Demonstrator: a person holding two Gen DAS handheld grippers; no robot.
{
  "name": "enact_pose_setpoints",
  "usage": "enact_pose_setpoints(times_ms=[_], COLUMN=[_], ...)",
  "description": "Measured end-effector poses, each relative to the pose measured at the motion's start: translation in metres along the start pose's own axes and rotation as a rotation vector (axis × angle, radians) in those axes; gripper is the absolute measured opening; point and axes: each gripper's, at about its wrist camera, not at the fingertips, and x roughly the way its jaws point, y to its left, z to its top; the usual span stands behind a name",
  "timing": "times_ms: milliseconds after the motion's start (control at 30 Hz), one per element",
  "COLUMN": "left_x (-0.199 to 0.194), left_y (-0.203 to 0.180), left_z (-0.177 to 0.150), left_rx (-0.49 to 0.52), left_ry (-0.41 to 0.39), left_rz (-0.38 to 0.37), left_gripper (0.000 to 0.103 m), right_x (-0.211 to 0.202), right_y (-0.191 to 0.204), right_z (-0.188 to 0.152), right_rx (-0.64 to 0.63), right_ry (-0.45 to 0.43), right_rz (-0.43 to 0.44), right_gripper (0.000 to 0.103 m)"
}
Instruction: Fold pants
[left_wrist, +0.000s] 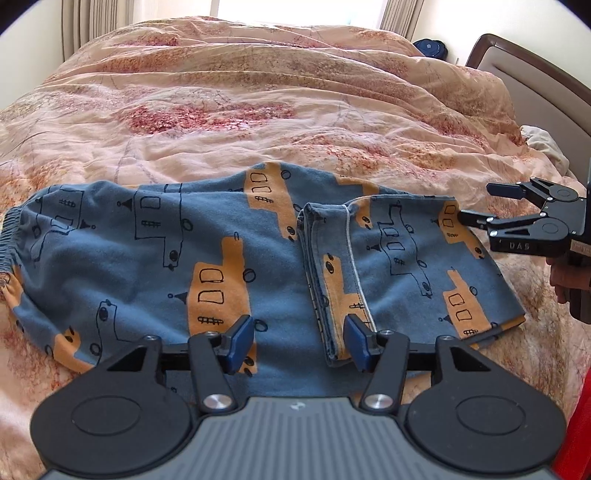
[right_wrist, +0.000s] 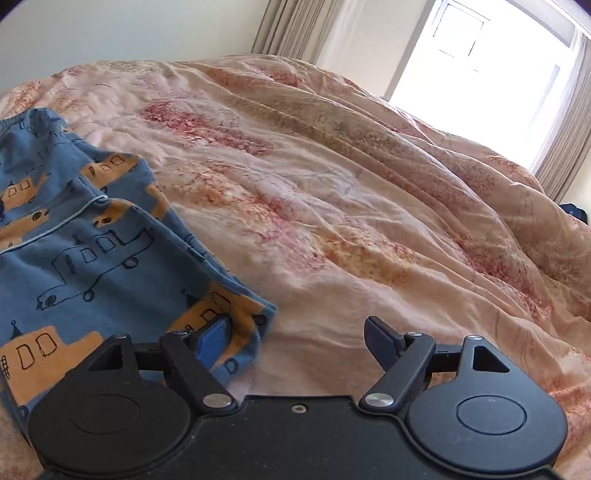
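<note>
Pants (left_wrist: 155, 258), blue w/ orange and outlined vehicle prints, are lying flat on a peach floral duvet (left_wrist: 258, 110) covering the bed, near its front edge. Elastic waistband (left_wrist: 9, 236) is sitting at far left in the left wrist view. Leg end is lying doubled back over the rest, making a folded flap (left_wrist: 406, 258) on the right w/ a pale stitched hem line running down its left edge.

Left gripper (left_wrist: 299, 343) is hovering low over the pants near the front edge, blue pads apart, nothing pinched btwn them; its right pad is sitting just beside the flap's hem line, left pad over an orange print. Can't tell if the pads are touching cloth.

Right gripper (right_wrist: 299, 343) is sitting at the flap's outer corner, fingers wide apart. In its own view, its left pad is overlapping the pants' corner, right pad is over bare duvet; not clamping anything. In the left wrist view this gripper (left_wrist: 476, 203) is showing at the right side, tips at the flap's far right edge, w/ part of the person's hand (left_wrist: 565, 280) behind it.

Headboard (left_wrist: 535, 85) is standing at right, curtains (right_wrist: 288, 29) and a bright window (right_wrist: 480, 62) at the far side.
</note>
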Motion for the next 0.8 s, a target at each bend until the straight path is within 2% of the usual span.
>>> enact_pose_setpoints(times_ms=[67, 100, 133, 167, 200, 233, 267, 300, 367, 400, 467, 533, 667, 800], left_x=[0.001, 0.002, 0.001, -0.001, -0.007, -0.014, -0.021, -0.029, -0.045, -0.052, -0.066, -0.072, -0.071, -0.061], left_y=[0.003, 0.005, 0.008, 0.01, 0.014, 0.019, 0.024, 0.032, 0.051, 0.061, 0.088, 0.115, 0.157, 0.181], left_z=[-0.002, -0.003, -0.004, -0.004, -0.005, -0.007, -0.01, -0.014, -0.022, -0.026, -0.032, -0.037, -0.045, -0.052], left_rx=[-0.008, -0.017, -0.033, -0.045, -0.06, -0.065, -0.071, -0.082, -0.12, -0.146, -0.23, -0.325, -0.476, -0.56], left_ry=[0.001, 0.003, 0.001, -0.004, -0.017, -0.032, -0.047, -0.066, -0.116, -0.14, -0.191, -0.216, -0.263, -0.296], left_rz=[-0.007, -0.011, -0.015, -0.016, -0.013, -0.003, 0.009, 0.022, 0.055, 0.072, 0.1, 0.102, 0.064, -0.002], left_gripper=[0.062, 0.062, 0.062, 0.062, 0.063, 0.064, 0.068, 0.07, 0.081, 0.083, 0.087, 0.087, 0.088, 0.088], right_x=[-0.011, -0.015, -0.015, -0.007, -0.001, 0.0, -0.005, -0.014, -0.031, -0.037, -0.045, -0.044, -0.032, -0.015], right_y=[-0.014, -0.018, -0.021, -0.019, -0.014, -0.007, -0.004, -0.005, -0.008, -0.006, 0.007, 0.027, 0.075, 0.126], right_z=[0.0, 0.0, 0.001, 0.004, 0.006, 0.009, 0.015, 0.024, 0.045, 0.058, 0.088, 0.116, 0.17, 0.218], right_rx=[0.103, 0.154, 0.189, 0.188, 0.14, 0.065, 0.036, 0.045, 0.086, 0.089, 0.04, -0.032, -0.17, -0.29], right_ry=[-0.035, -0.059, -0.074, -0.031, 0.016, 0.023, -0.011, -0.057, -0.141, -0.176, -0.21, -0.198, -0.154, -0.081], right_rz=[-0.031, -0.01, 0.034, 0.073, 0.045, -0.025, -0.046, -0.022, 0.082, 0.159, 0.333, 0.466, 0.584, 0.709], right_gripper=[0.08, 0.081, 0.087, 0.087, 0.079, 0.077, 0.077, 0.079, 0.09, 0.1, 0.102, 0.102, 0.102, 0.102])
